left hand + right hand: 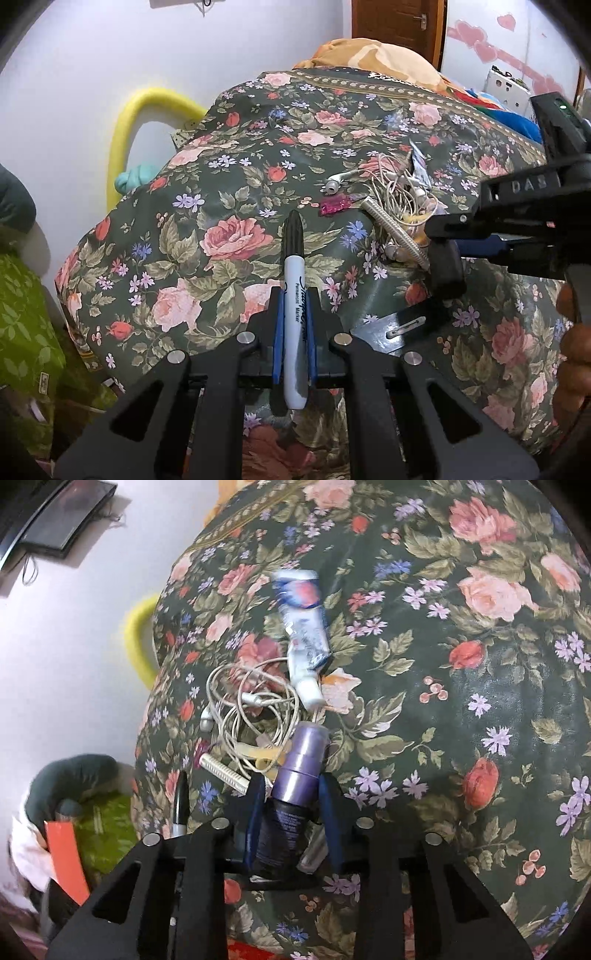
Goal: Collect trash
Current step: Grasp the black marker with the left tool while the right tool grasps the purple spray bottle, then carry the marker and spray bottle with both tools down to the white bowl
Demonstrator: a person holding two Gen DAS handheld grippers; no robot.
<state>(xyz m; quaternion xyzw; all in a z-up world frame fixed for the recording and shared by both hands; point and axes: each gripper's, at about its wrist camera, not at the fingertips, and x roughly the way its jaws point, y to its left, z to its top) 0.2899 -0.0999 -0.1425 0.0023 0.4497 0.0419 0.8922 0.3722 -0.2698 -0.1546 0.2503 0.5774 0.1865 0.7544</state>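
Note:
My left gripper (294, 299) is shut on a black-capped permanent marker (293, 314) that points away over the floral bed cover (207, 173). Beyond it lies a pile: tangled white earphones (391, 184), a pink clip (334, 205) and a white ribbed stick (393, 230). My right gripper (443, 258) reaches into that pile from the right. In the right wrist view, the right gripper (295, 786) has its blue pads against a dark tube with a purple cap (301, 764). The earphones (251, 709) and a white toothpaste tube (304, 627) lie just ahead.
The floral cover (461, 701) stretches wide to the right. A yellow foam tube (125, 122) leans on the white wall at the left. Green fabric (103, 830) and an orange card (64, 853) sit low beside the bed. A hand (572, 350) holds the right gripper.

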